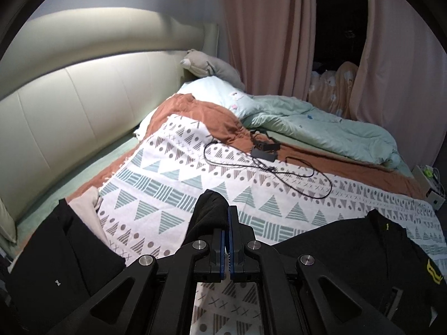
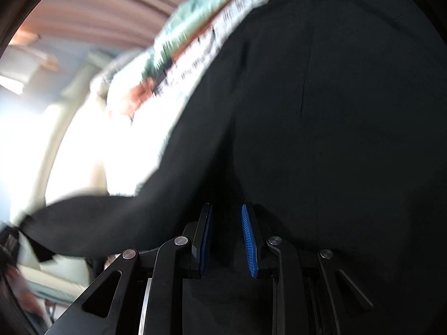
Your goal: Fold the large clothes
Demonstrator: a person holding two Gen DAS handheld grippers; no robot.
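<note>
Left tongs (image 1: 226, 217) pinch black garment (image 1: 349, 248); patterned blanket (image 1: 173, 184) beyond lies open.

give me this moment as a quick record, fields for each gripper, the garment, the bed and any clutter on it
left gripper: shut on a fold of the black garment
right gripper: open, jaws apart over black cloth, view blurred
garment: spread on the patterned blanket
clutter: black charger and cable on the blanket
bedding: green duvet bunched by the curtain

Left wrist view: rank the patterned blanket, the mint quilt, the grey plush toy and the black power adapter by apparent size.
1. patterned blanket
2. mint quilt
3. grey plush toy
4. black power adapter
The toy lies farthest away, so it may really be bigger than it looks.
</note>
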